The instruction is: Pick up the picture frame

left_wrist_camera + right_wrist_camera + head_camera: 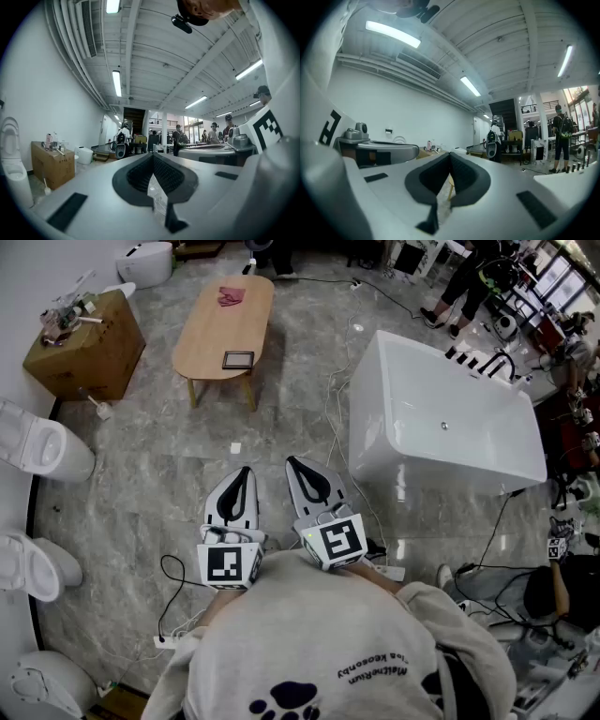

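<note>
A small dark picture frame (pixel 238 359) lies flat near the front end of an oval wooden table (pixel 211 331), well ahead of me across the floor. Both grippers are held close to my chest, pointing level toward the table. My left gripper (pixel 241 472) is shut, its tips meeting with nothing between them; the same closed tips show in the left gripper view (pixel 153 154). Beside it, my right gripper (pixel 293 464) is shut and empty too, with its tips touching in the right gripper view (pixel 450 155). The frame does not show in either gripper view.
A pink cloth (pixel 230 296) lies on the table's far part. A white bathtub (pixel 441 423) stands to the right, a cardboard box (pixel 86 346) and several toilets (pixel 37 448) along the left wall. Cables (pixel 171 601) run over the grey tile floor. People stand in the far right.
</note>
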Motion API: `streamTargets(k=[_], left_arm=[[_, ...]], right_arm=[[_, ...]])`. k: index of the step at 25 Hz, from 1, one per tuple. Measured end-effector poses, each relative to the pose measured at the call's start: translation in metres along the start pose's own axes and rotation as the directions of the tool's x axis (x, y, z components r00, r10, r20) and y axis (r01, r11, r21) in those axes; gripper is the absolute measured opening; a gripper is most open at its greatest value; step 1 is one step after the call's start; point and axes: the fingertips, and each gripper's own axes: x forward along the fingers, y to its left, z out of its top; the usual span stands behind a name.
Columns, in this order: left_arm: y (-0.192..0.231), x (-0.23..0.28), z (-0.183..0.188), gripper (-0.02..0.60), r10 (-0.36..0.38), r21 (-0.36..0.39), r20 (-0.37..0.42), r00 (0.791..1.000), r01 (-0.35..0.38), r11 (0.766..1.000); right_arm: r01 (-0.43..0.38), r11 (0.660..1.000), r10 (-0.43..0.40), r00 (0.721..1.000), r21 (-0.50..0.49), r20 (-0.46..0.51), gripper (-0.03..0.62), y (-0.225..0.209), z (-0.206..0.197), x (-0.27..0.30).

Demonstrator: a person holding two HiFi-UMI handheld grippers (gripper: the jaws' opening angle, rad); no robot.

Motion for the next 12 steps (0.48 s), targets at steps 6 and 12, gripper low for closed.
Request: streamTargets(k=[6,12], left_arm=[[0.023,-0.002,-0.005,0.008,-0.019,-0.019,-0.009,1.000,0.019,1.000],[0.032,0.007,-0.006,0.008,-0.032,-0.034,-0.007,0.999,0.032,0.999]], right_arm=[[0.007,1.000,-0.007,1.000,0.013,-0.006,0.008,0.015,-0.004,0.018],[0.025,0.999,-0.025,1.000,0.019,0.000,0.008,0.010,0.001,0.029]])
